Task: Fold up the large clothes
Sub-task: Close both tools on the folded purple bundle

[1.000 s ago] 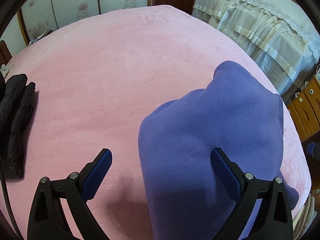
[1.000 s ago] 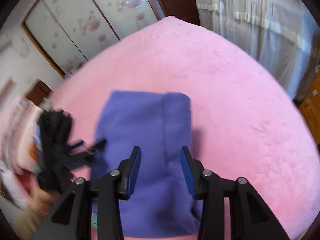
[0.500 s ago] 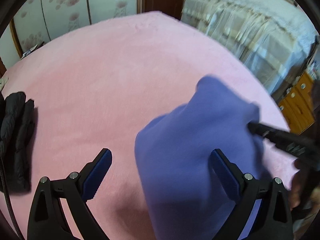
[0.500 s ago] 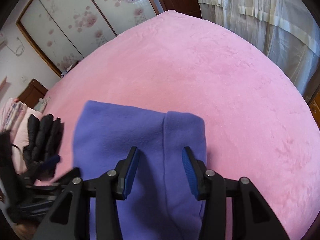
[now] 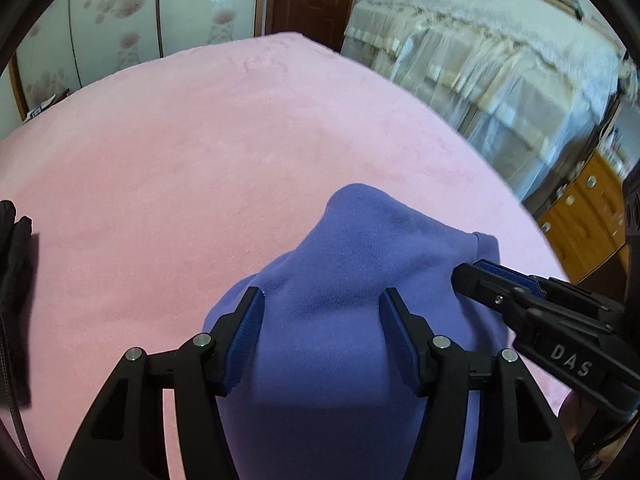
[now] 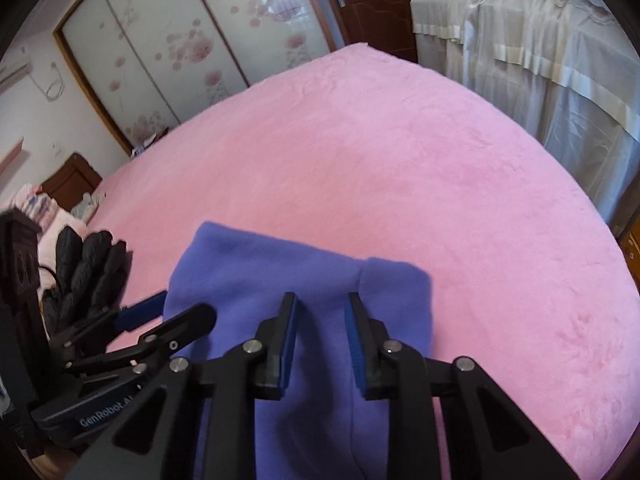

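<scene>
Purple garment (image 5: 360, 280) folded on pink bed (image 5: 200, 160), long axis running away from both tools. Left tool (image 5: 320, 320) closing astride its near left part, right tool (image 6: 320, 320) closing over the seam; neither pinching cloth yet. Both equally near.

Both tools point steeply down, left tool (image 5: 322, 320) and right tool (image 6: 322, 326) closing.

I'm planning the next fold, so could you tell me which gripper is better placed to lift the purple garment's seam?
Probably the right gripper: its closing jaws straddle the seam. The left gripper sits over plain purple garment.
</scene>
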`<state>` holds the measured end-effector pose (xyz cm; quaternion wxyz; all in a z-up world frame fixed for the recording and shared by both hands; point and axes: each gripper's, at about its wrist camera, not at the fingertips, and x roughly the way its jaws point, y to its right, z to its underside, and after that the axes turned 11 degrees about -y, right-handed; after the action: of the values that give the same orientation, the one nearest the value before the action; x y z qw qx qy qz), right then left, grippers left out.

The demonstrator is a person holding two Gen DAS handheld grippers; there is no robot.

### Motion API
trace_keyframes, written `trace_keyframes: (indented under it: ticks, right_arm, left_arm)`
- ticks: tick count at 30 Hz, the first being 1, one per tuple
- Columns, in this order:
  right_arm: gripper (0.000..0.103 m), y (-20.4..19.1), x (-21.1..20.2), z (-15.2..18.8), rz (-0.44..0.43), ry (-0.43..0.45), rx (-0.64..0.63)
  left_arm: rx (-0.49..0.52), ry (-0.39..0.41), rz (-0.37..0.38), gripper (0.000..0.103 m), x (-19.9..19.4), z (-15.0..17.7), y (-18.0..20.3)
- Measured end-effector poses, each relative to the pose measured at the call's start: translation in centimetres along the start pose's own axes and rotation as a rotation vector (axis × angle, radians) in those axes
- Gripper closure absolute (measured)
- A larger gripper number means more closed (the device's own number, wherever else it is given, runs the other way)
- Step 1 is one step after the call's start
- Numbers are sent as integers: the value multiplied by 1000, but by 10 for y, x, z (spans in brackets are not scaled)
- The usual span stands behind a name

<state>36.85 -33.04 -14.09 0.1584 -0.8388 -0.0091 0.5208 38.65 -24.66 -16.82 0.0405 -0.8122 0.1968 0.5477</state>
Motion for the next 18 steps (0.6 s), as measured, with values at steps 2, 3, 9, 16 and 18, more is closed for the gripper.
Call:
trace_keyframes:
  ticks: [2, 3, 9, 16, 18]
  right_arm:
    - [79, 5, 16, 0, 56, -34, 16]
    - [80, 10, 24, 1, 83, -46, 22]
    - [83, 18, 44, 20, 156, -8, -27]
    - [82, 22, 47, 49, 164, 122, -30]
    - [82, 18, 47, 46, 175, 120, -41]
  left_arm:
    - [0, -21, -23, 44, 9, -1, -2]
    - [3, -30, -28, 44, 14, -2, -1]
    - [64, -18, -105, 41, 24, 2, 17]
    - [65, 2, -98, 34, 27, 12, 15]
    - [76, 12, -113, 31, 26, 13, 18]
